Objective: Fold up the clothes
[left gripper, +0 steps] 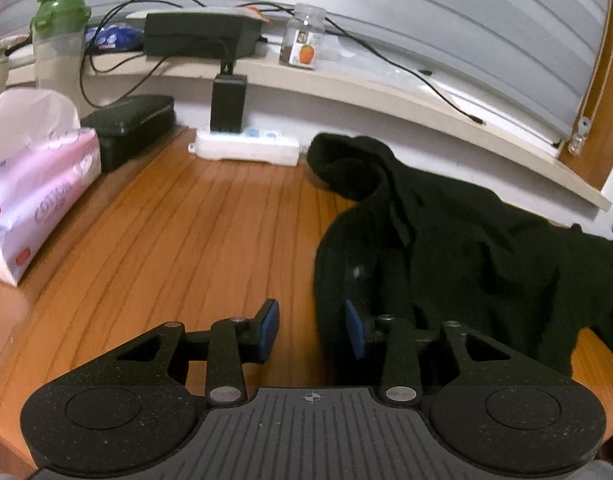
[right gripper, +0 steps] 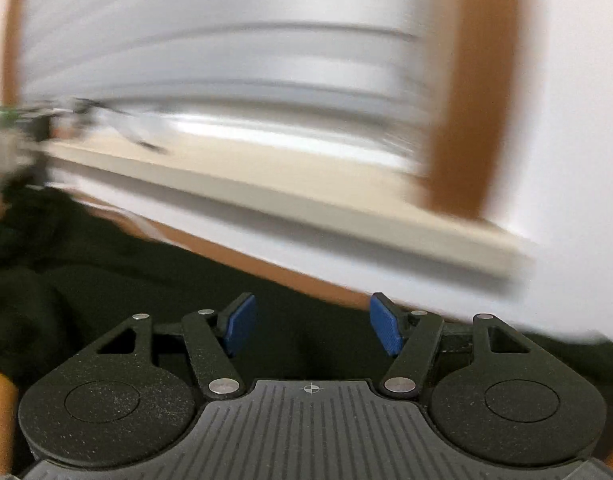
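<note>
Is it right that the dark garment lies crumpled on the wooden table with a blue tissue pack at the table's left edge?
Not quite: the tissue pack is pink, not blue, as the left wrist view shows. The dark garment does lie crumpled on the wooden table.

A wooden table point(left gripper: 178, 240) carries a crumpled black garment point(left gripper: 446, 256) on its right side, a tissue pack point(left gripper: 30, 196) at the left edge, a black case point(left gripper: 130, 128) behind that, and a white power strip point(left gripper: 246, 148) against the back wall.
</note>
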Available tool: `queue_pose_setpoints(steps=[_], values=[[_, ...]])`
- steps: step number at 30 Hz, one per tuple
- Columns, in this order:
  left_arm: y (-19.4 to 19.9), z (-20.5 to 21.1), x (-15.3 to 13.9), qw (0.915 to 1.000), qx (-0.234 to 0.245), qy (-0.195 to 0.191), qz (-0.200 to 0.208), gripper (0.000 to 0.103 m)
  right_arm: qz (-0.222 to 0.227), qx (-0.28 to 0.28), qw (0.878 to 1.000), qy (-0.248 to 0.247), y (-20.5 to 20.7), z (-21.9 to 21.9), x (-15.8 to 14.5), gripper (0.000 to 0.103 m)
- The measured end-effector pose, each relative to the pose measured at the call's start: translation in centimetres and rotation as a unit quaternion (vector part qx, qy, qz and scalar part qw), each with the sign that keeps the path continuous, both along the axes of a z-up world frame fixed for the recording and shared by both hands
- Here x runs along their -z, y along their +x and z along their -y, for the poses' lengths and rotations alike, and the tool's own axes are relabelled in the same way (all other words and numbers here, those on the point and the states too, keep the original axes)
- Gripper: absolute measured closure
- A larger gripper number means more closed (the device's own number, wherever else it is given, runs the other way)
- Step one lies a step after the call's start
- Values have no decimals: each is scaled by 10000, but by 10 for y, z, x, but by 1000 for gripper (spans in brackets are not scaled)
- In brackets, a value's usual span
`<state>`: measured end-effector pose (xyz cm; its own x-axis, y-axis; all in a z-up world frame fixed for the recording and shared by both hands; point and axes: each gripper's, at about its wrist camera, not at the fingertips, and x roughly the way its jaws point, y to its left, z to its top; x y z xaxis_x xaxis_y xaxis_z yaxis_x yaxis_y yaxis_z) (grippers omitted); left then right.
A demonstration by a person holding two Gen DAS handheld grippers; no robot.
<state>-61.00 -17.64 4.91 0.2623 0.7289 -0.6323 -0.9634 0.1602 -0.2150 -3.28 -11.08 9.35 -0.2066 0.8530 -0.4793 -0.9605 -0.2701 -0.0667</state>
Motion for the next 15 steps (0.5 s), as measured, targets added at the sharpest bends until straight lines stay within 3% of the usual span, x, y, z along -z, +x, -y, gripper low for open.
queue_pose_setpoints(steps=[3,5,7,9,15], values=[[2,7,6,9997,171,-64,168,65,-84,-863,9962,-27,-78,-13,-8,40],[7,11,7,9992,320,-29,237,85,-87,-1418,9898,-110,-132,-21,-7,40],[13,17,5,9989,441,27,163,93,-44,-1864,9822,-240,-182,-26,-3,40],[18,25,2,9984,547,122,-50,95,37,-2230,9741,-386,-227,-29,1,40],[-8,56,-10,9984,517,197,133,98,206,-2846,9537,-947,-310,-38,23,40]])
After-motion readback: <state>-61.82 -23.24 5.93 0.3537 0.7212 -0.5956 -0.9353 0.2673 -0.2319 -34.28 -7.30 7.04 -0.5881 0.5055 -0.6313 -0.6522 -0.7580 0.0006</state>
